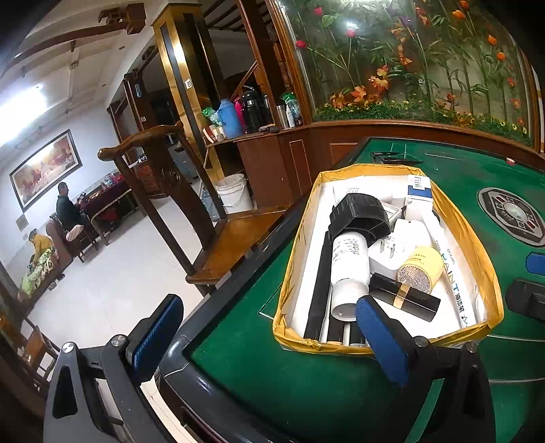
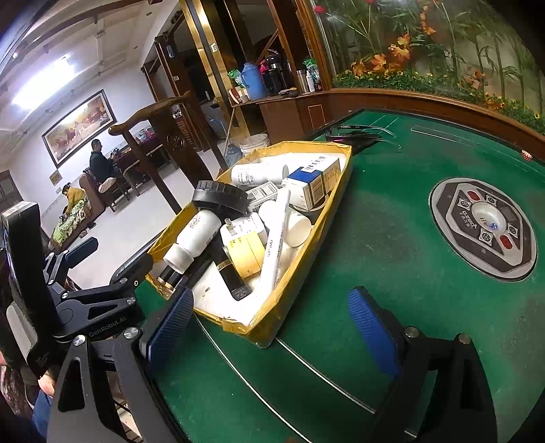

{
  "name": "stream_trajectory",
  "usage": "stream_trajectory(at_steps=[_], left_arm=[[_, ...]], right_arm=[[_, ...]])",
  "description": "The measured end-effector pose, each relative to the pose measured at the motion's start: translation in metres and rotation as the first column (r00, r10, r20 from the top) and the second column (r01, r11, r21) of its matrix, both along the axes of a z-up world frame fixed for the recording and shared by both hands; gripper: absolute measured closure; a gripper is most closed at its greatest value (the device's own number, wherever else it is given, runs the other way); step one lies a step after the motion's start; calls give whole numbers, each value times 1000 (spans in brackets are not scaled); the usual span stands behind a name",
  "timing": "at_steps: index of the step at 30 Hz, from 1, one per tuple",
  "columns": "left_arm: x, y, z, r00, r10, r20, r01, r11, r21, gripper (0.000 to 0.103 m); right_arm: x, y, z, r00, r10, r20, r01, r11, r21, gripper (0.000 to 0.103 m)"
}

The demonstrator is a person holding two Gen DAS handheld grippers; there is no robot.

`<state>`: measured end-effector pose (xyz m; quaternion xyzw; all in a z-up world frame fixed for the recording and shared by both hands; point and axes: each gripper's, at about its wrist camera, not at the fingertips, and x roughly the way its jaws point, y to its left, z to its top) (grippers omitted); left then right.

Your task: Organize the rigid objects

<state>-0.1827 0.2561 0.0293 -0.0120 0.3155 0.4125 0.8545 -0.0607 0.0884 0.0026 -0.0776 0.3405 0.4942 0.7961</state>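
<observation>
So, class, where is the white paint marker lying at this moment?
The paint marker lies inside the yellow-taped box, along its right-hand wall in the left wrist view, beside the small yellow jar. In the right wrist view it slants across the box's middle.

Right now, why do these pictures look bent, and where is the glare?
Left wrist view: fisheye bends the table edge, corners go black, and a lamp glares on the glass panel. Right wrist view: same bending, the ceiling light washes out, and the box stays sharp.
</observation>
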Motion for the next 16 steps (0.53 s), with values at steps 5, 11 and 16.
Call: stream_trajectory(at_steps=[5,11,16], left_arm=[[-1,1,-1,1000,-13,4,13,1000,-26,0],[-6,2,2,999,-20,27,21,998,-64,1],[-10,3,6,999,-16,41,19,998,-65,1]], right_arm=[[0,0,0,1000,-1,2,1,1000,0,11],[0,-1,0,1000,-4,4,4,1000,1,11],[1,-2,0,1000,-8,5,8,1000,6,11]])
